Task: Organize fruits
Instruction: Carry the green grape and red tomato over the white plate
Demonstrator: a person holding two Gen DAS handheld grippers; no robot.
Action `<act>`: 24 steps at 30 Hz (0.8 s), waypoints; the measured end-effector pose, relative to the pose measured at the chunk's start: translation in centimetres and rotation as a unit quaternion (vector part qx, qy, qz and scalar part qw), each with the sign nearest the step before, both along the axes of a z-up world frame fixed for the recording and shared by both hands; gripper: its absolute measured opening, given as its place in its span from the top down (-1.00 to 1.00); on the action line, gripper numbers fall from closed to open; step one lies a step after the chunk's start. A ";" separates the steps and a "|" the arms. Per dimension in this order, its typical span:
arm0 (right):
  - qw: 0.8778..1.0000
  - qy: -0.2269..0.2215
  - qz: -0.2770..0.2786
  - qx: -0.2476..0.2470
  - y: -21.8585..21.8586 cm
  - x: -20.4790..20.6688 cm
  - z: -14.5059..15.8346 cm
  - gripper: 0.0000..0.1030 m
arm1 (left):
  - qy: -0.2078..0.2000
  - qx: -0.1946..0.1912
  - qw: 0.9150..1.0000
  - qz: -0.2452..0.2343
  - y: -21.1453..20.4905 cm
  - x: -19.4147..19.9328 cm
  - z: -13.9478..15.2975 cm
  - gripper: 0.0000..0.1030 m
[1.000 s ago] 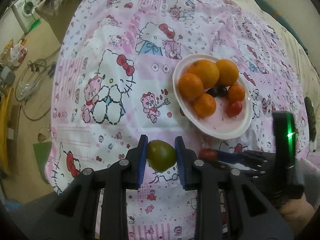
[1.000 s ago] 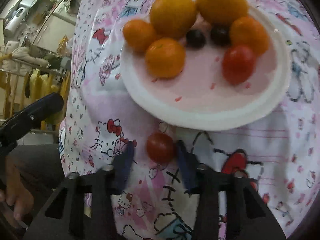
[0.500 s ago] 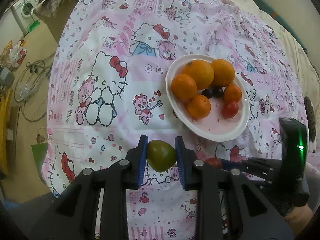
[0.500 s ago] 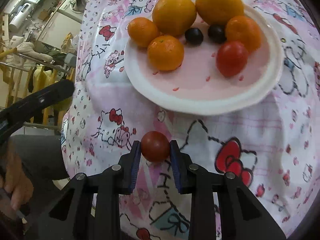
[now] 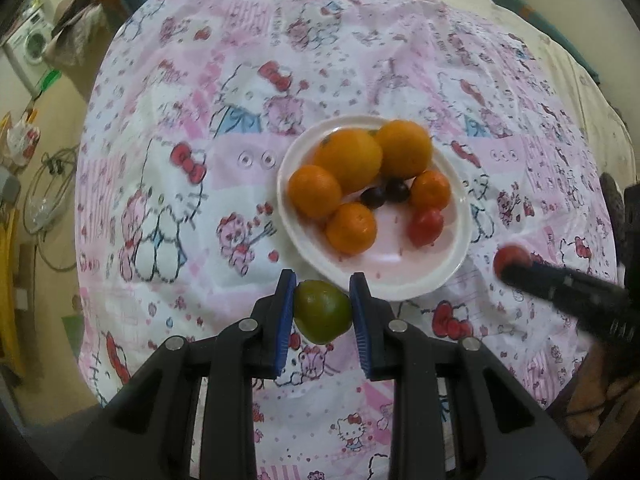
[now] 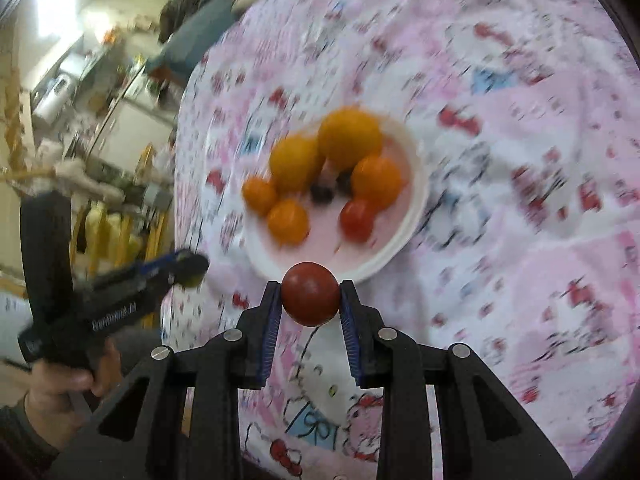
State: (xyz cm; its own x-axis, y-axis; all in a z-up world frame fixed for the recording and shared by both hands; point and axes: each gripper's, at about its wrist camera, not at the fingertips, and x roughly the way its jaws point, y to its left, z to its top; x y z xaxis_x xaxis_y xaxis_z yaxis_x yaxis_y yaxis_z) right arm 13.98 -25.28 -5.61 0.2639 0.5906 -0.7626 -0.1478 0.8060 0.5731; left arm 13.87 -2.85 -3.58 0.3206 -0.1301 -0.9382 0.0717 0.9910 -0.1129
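Plate (image 5: 460, 264) set mid-tabletop (image 5: 168, 168) on the cloth; oranges (image 5: 347, 159), two grapes (image 5: 373, 197) and a tomato (image 5: 425, 226) held in it. Lime (image 5: 322, 311) held just before the plate's near rim; second tomato (image 6: 310, 293) held to its right.

Red tomato (image 6: 310, 299) now clamped in right gripper (image 6: 309, 300), apparently clear of the blurred cloth (image 6: 520, 240).

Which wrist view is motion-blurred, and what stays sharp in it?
Right wrist view: tablecloth and plate are smeared; only the right tool and its red tomato stay crisp. Left wrist view: mostly sharp, fisheye-bent edges, plate fruit readable.
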 end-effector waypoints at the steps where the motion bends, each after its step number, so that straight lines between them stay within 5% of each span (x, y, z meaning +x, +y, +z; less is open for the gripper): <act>1: 1.000 -0.006 -0.010 0.001 -0.4 0.5 0.3 0.41 | -0.002 -0.003 1.000 -0.003 -0.1 0.3 0.3 0.54; 14: 1.000 0.007 0.005 -0.012 0.6 6.8 -1.5 0.40 | -0.017 0.008 1.000 -0.015 -0.8 3.8 0.2 0.54; 17: 1.000 0.019 0.012 -0.004 1.3 7.6 -2.5 0.40 | -0.005 -0.029 1.000 0.009 0.1 4.2 0.0 0.54; 24: 0.999 0.043 0.019 0.018 2.6 8.3 -3.8 0.36 | 0.005 -0.037 0.999 0.004 -0.3 4.2 -0.2 0.54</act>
State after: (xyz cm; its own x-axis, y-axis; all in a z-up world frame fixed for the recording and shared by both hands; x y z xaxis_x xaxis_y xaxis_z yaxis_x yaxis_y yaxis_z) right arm 22.27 -22.67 -9.38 0.1764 0.6268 -0.7590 -0.1269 0.7791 0.6139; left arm 18.03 -3.19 -3.78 0.3131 -0.1965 -0.9292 0.0628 0.9805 -0.1861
